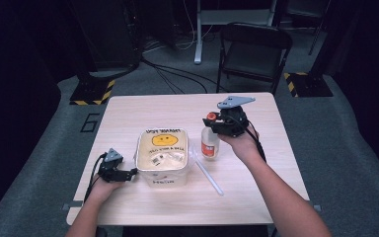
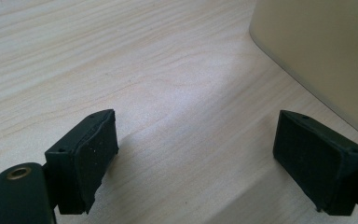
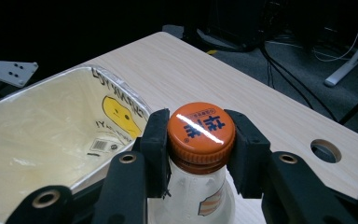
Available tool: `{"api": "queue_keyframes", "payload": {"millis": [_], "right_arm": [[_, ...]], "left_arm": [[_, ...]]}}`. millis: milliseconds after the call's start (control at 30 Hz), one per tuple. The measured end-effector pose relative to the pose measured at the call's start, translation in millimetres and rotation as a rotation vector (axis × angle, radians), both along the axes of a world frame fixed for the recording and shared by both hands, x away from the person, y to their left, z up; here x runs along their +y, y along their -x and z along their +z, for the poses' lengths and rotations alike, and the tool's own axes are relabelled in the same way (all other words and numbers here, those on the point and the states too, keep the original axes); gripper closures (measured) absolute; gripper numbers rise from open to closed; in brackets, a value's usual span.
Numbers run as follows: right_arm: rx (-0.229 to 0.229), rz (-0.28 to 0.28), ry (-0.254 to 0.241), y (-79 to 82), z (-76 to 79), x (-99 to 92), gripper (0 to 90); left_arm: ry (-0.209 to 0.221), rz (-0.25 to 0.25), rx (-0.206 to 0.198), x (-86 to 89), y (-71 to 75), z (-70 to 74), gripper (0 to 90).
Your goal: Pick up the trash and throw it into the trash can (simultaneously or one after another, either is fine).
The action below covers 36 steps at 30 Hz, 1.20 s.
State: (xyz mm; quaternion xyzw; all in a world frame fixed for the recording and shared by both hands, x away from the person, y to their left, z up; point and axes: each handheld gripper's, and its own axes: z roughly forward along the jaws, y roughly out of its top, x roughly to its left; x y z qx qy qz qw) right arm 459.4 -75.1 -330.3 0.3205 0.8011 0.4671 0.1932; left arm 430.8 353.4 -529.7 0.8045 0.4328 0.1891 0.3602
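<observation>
a light wood table (image 1: 177, 197) stands on grey carpet in a dark room.

nearest the person, at the table's left, the left hand (image 1: 101, 185) holds the left gripper (image 1: 128, 173) low over the wood, pointing toward the tub (image 1: 162, 157). in the left gripper view its jaws stand wide apart with nothing but bare wood between them, and the tub's pale wall (image 2: 326, 56) rises just beyond the right-hand jaw, close but apart from it.

the tub is a cream, square-sided box lined with a clear bag, a yellow smiley face (image 1: 164, 140) and dark lettering printed on its far inner wall; a barcode label (image 3: 98, 145) shows inside in the right gripper view.

just right of the tub a long white stick (image 1: 207, 173) lies slanted on the table, its far end near the tub's right edge.

beyond it, the bottle (image 1: 209, 143) stands upright, clear with an orange-and-white label, just beside the tub's right side. the right hand (image 1: 239, 143) reaches in from the right with the right gripper (image 1: 212, 121) at the bottle's top. in the right gripper view the two jaws press against either side of the orange cap (image 3: 200, 128), clamped on it.

near the table's far right edge is a round hole (image 3: 325, 150).

past the table, a black folding chair (image 1: 254, 49) faces it, with cables (image 1: 177, 74) on the floor and yellow-and-black striped bases (image 1: 93, 91) at either side.
</observation>
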Motion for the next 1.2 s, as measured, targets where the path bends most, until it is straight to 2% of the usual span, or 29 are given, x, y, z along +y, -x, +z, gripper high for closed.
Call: {"api": "queue_keyframes", "payload": {"millis": [1200], "right_arm": [[-0.06, 0.098, 0.004, 25.6, 58.1, 13.9, 62.1]], "left_arm": [[0.003, 0.0, -0.001, -0.1, 0.0, -0.2, 13.6]]}}
